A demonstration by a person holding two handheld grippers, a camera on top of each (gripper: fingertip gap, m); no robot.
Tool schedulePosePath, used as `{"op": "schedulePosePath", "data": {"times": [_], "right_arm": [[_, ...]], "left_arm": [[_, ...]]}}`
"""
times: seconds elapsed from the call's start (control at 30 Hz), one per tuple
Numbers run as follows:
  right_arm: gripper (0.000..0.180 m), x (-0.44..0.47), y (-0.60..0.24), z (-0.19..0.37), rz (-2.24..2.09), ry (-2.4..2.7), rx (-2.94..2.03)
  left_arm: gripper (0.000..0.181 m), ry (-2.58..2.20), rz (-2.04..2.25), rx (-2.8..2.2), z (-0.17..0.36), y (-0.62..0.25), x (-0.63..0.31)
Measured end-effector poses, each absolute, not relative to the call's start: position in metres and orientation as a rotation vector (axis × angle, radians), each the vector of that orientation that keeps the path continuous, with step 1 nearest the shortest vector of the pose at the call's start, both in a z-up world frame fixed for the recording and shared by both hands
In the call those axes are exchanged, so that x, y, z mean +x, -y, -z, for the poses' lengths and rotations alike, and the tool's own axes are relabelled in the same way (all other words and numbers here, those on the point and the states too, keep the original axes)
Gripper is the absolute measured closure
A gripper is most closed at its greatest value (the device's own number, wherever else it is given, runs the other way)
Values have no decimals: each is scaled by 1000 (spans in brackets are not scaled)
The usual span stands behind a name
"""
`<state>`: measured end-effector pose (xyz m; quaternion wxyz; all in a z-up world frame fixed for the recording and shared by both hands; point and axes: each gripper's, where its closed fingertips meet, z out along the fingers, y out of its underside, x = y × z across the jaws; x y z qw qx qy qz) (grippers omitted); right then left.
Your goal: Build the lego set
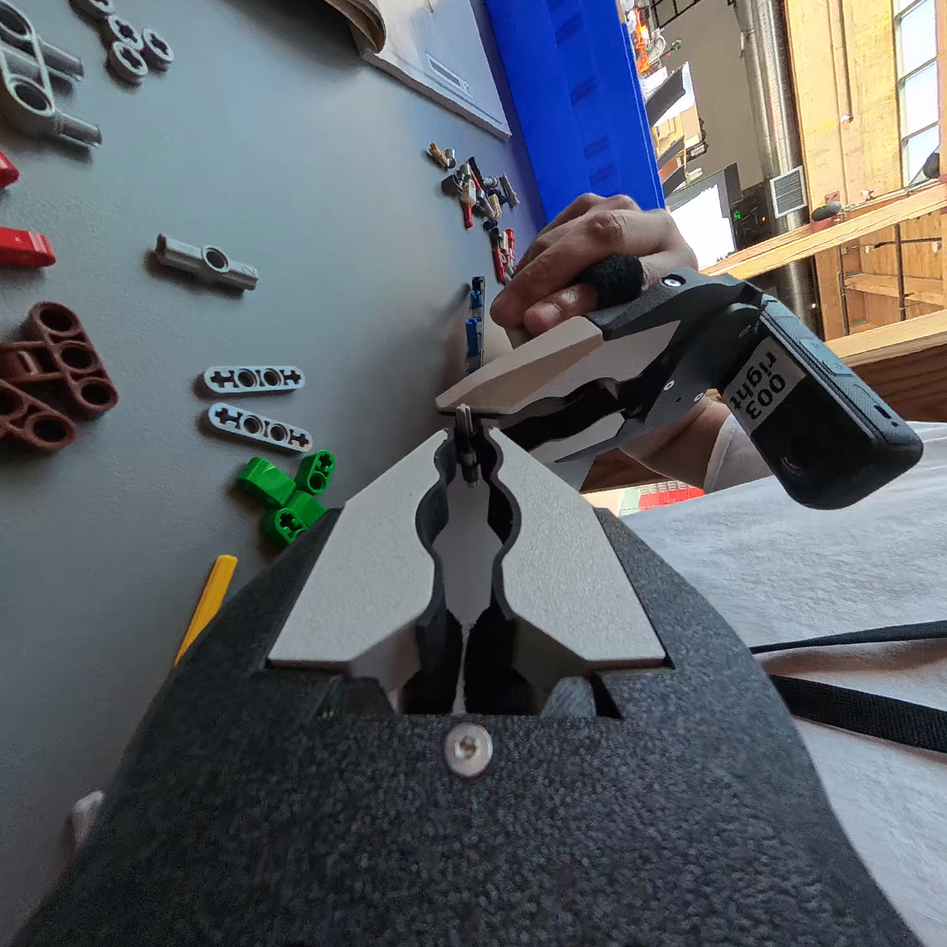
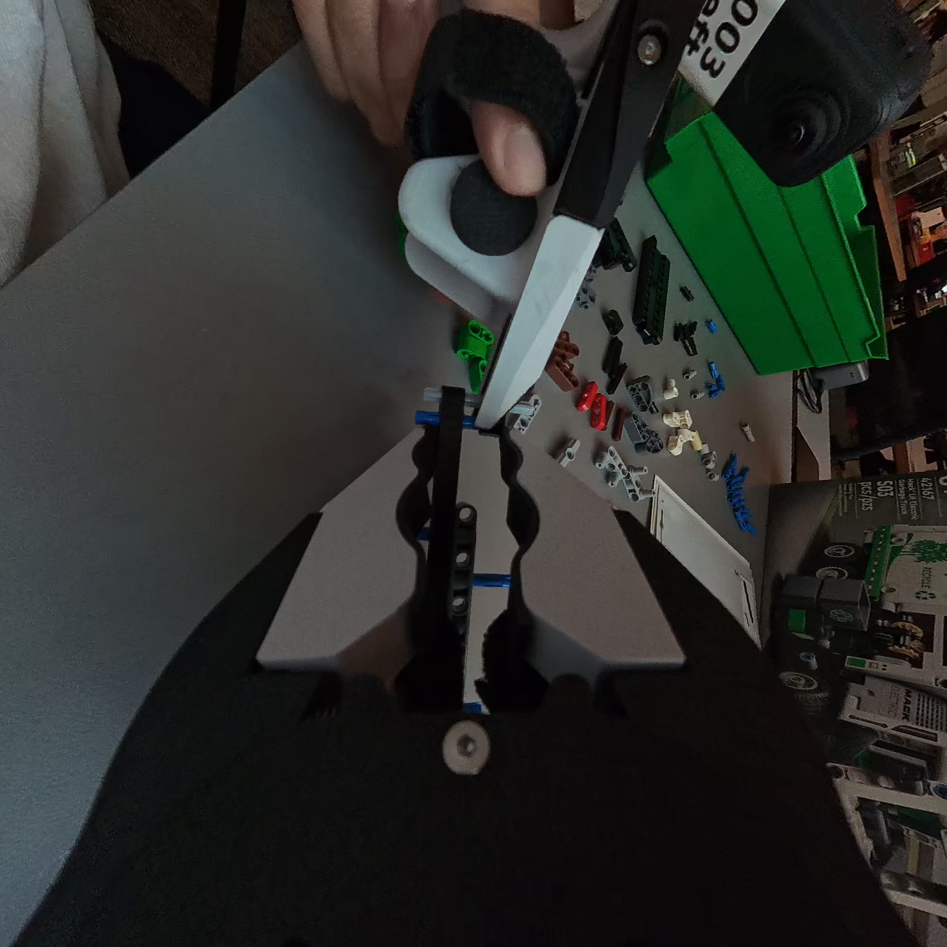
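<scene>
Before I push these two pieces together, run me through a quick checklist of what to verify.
1. Left gripper clamped on the small grey pin: ok.
2. Right gripper holding the black beam with blue pins: ok.
3. Pin tip lined up with a beam hole: cannot tell, the meeting point is hidden by the gripper tips.
4. Pin square to the beam: cannot tell.
5. Loose parts like the green connectors clear of both grippers: ok.
</scene>
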<state>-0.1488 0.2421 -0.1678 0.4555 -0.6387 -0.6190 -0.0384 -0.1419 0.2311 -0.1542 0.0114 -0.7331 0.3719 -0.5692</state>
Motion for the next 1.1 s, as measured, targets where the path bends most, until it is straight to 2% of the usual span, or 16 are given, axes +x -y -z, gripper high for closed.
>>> {"op": "schedulePosePath", "data": {"times": [0.07,0.13,0.23,0.33,0.7,0.83,0.97,1.1], "right_arm": [[156,-149,-243,166,79,1506,-1583],[157,-149,-243,166,59,1492,-1600],[157,-148,-243,168,32,1481,-1635],[157,-149,-243,166,35,1468,-1631],[157,-152,-243,175,3,1453,-1698],[153,-150,-242,170,137,1471,-1619],[150,-152,-237,172,93,1525,-1631],[155,-152,-240,170,259,1592,-1493]], "left_arm": [[163,-1164,1810,-2268,149,-229,-144],[161,-1164,1813,-2266,148,-228,-146],[161,-1200,1780,-2267,152,-222,-149],[174,-1164,1761,-2278,156,-225,-146],[174,-1157,1703,-2371,168,-221,-151],[175,-1161,1747,-2371,162,-220,-151],[174,-1261,1734,-2374,163,-212,-153],[175,-1313,1706,-2377,165,-212,-152]]}}
